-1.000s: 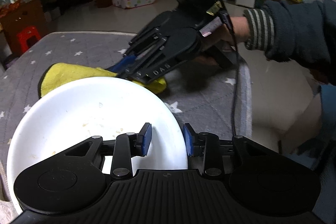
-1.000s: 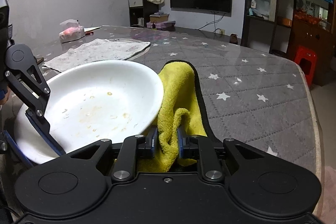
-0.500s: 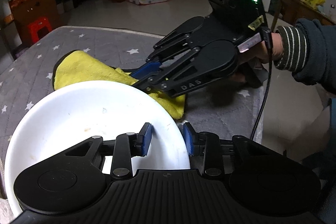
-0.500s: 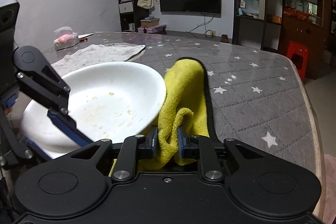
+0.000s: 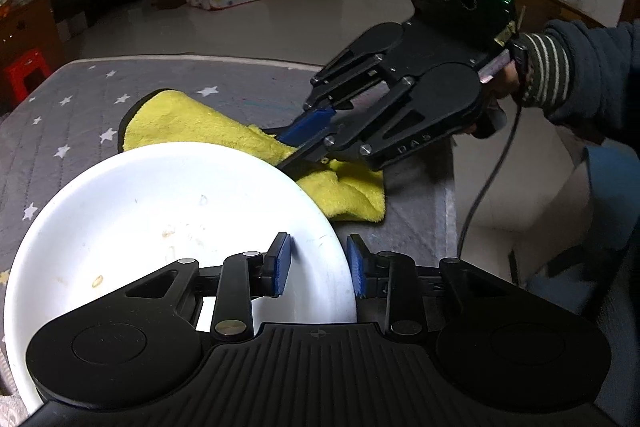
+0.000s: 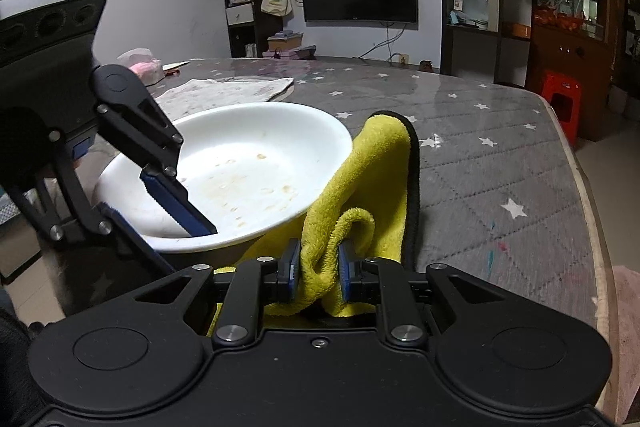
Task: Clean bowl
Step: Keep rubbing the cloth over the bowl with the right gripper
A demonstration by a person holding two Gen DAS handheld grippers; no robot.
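Observation:
A white bowl point(image 5: 168, 211) with dried food specks sits on the grey star-patterned table; it also shows in the right wrist view point(image 6: 248, 171). My left gripper point(image 5: 318, 267) is shut on the bowl's near rim, one pad inside and one outside. It shows in the right wrist view point(image 6: 160, 215) at the bowl's left side. A yellow cloth point(image 6: 372, 179) lies beside the bowl and partly under its rim. My right gripper point(image 6: 318, 269) is shut on a fold of the cloth. In the left wrist view, the right gripper point(image 5: 308, 143) holds the cloth point(image 5: 224, 131) just behind the bowl.
A pale patterned cloth point(image 6: 224, 91) and a pink tissue pack point(image 6: 140, 67) lie at the table's far side. The table edge point(image 6: 588, 203) runs along the right. A red stool point(image 6: 560, 103) stands on the floor beyond it.
The bowl has tilted up and shifted with my left gripper. My right gripper has lifted slightly with the cloth, which now drapes against the bowl's rim.

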